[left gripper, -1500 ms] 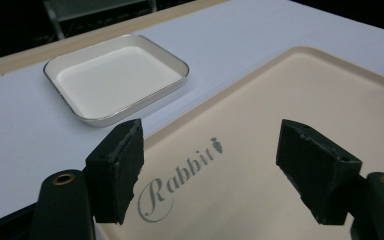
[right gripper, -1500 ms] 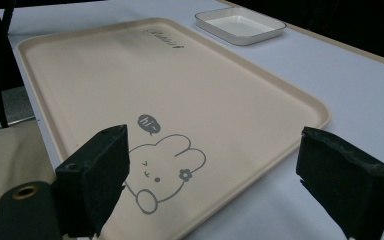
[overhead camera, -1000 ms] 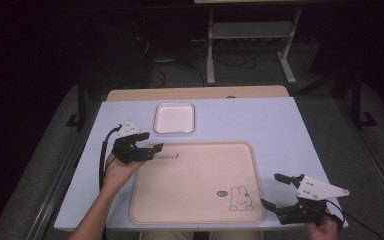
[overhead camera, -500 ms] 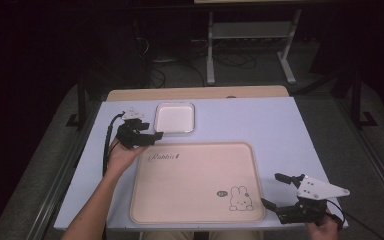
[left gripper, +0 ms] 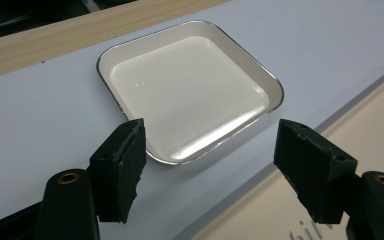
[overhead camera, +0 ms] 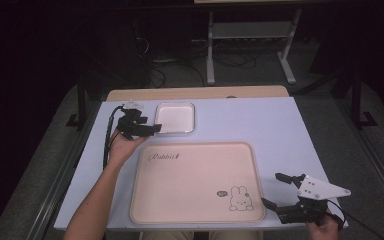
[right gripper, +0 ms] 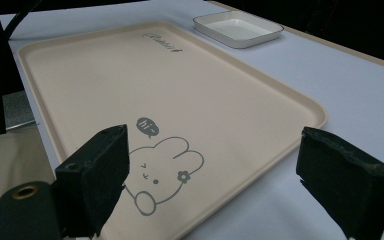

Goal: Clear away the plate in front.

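The left hand-held gripper (overhead camera: pixel 147 129) hovers at about ten o'clock on the pale blue worktop (overhead camera: pixel 260 125), its jaws spread wide and released, holding nothing. In the left gripper view the two black jaws stand well apart, with the near corner of a small white square dish (left gripper: pixel 190 87) between them; the jaw at nine o'clock sits just beside the dish's dark-edged rim, though whether it touches cannot be told. The dish lies flat on the worktop near its far edge, at about eleven o'clock of the large beige tray (overhead camera: pixel 195 180), close to it but apart. The tray carries a rabbit drawing (overhead camera: pixel 240 197) toward its five o'clock corner and script lettering (overhead camera: pixel 164 156) at its eleven o'clock corner. The right hand-held gripper (overhead camera: pixel 275 192) rests at about four o'clock on the worktop, just off the tray's near right corner, its jaws likewise released and wide, gripping nothing.
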Tool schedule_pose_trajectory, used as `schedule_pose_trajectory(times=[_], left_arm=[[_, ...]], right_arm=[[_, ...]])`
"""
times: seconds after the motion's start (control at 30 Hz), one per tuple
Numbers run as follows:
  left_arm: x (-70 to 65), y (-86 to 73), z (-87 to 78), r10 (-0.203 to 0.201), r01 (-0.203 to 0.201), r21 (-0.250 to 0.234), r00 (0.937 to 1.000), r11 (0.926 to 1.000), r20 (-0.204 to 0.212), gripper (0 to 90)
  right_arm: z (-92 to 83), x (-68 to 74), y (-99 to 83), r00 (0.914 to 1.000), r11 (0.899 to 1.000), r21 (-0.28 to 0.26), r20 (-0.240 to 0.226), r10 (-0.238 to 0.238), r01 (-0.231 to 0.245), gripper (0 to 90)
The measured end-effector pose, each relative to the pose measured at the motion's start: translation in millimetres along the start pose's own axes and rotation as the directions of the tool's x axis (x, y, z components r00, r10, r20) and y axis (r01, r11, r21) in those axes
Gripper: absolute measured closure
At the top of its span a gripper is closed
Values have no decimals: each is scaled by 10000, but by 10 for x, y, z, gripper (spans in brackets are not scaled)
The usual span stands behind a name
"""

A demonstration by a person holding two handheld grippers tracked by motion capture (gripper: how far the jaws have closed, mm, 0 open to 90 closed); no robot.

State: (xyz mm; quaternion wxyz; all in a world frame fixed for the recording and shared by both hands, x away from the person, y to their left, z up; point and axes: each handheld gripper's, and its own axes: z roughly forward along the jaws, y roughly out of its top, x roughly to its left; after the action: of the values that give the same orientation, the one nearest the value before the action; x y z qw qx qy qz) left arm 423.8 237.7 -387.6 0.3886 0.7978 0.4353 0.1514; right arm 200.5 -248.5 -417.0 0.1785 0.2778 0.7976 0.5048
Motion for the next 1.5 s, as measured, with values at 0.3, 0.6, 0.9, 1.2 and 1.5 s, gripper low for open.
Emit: schedule_pose_trajectory(times=[0.3,0.6,0.9,1.2,1.5], left_arm=[[96,140,114,-387,388,86,9992,9992,-114,292],[148,248,287,-642,644,344,9979,9973,-76,319],[237,205,436,-908,936,626,9948,9936,-471,365],[296,143,563,-1205,1289,1058,9893,9860,-819,411],[352,81,655,-1434,1604,1395,9818,9771,-1242,420]], right_arm=[[-2,-8,-4,10000,10000,1,8,-3,3,129],[0,-16,-8,10000,10000,-2,30,5,-5,129],[-16,-17,-8,10000,10000,-10,47,45,-45,129],[-4,-9,-2,10000,10000,43,-42,-18,18,129],[-4,-12,-1,10000,10000,-11,-70,-4,4,129]])
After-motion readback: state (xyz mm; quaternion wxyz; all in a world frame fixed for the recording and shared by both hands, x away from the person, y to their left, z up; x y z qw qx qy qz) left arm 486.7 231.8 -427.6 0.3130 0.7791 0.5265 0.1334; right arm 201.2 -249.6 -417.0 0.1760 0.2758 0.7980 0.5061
